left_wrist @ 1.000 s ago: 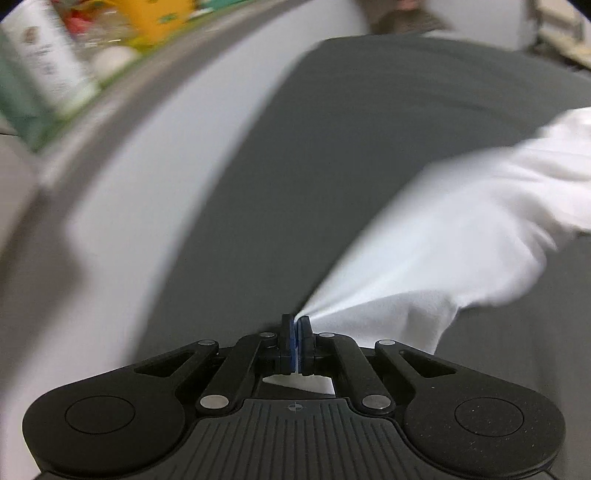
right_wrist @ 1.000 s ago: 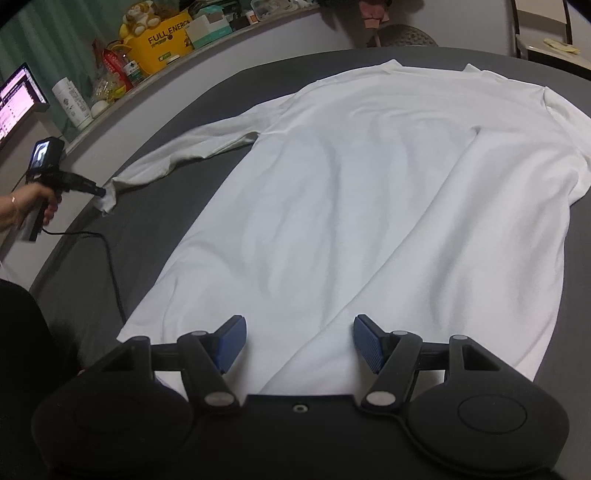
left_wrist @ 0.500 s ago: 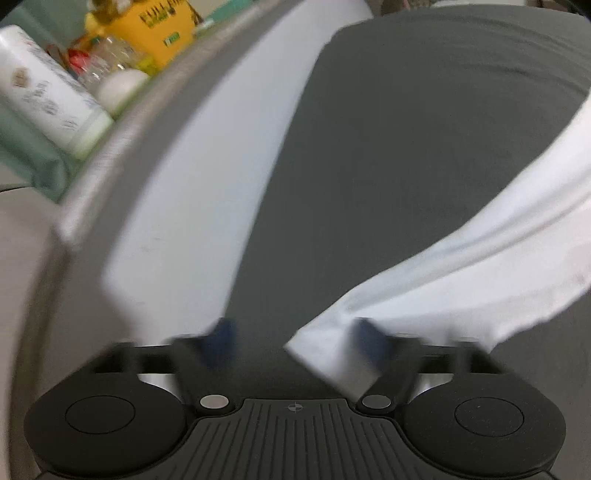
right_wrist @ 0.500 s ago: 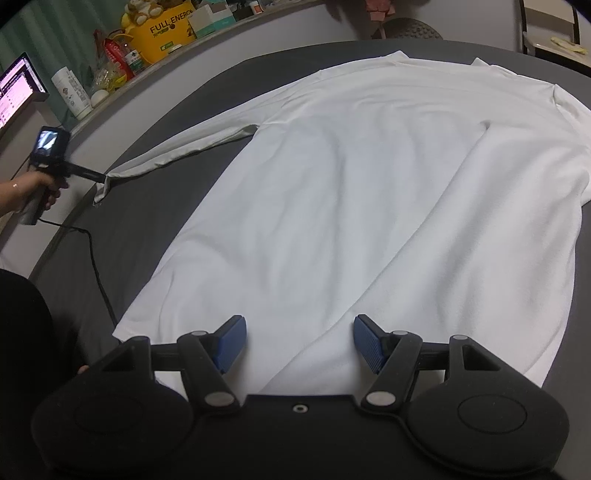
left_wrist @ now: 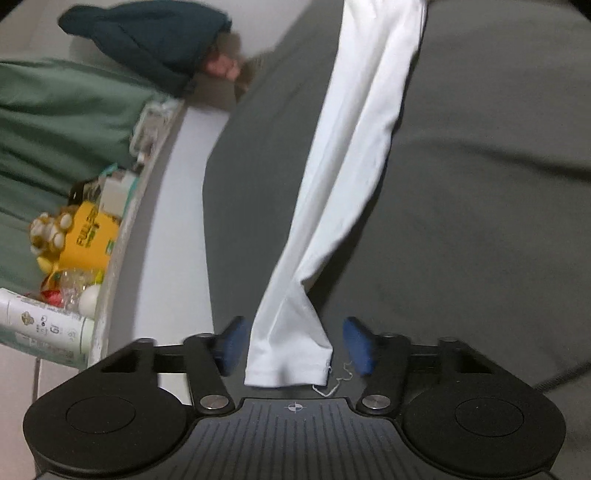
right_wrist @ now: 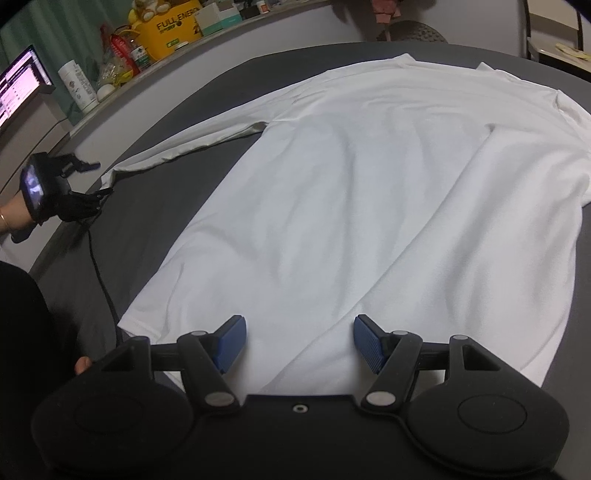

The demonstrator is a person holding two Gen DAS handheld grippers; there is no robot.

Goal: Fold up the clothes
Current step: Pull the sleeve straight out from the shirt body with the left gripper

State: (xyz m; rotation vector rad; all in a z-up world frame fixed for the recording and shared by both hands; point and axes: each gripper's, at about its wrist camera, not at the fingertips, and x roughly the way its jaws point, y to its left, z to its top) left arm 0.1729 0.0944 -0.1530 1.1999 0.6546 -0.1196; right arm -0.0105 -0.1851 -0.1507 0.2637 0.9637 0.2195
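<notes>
A white long-sleeved shirt [right_wrist: 369, 206] lies spread flat on the dark grey surface [right_wrist: 184, 122]. Its left sleeve [left_wrist: 343, 177] stretches straight out, and the cuff [left_wrist: 288, 369] rests on the surface between the blue pads of my left gripper [left_wrist: 293, 347], which stands open around it without gripping. That same left gripper [right_wrist: 94, 179] shows at the far left of the right wrist view, a hand holding it beside the cuff. My right gripper [right_wrist: 297, 341] hovers open over the shirt's bottom hem, nothing between its pads.
A ledge [right_wrist: 122, 85] along the far left carries a yellow box [right_wrist: 173, 31], bottles, a white tube [right_wrist: 77, 86] and a lit screen [right_wrist: 20, 83]. A black cable [right_wrist: 101, 280] trails across the surface. A chair [right_wrist: 413, 31] stands beyond the far edge. A dark cloth bundle [left_wrist: 147, 37] lies in the left wrist view.
My left gripper was shut on the sleeve cuff a second ago; it has opened and let the cuff drop flat, sleeve pulled straight. The right gripper has barely moved.
</notes>
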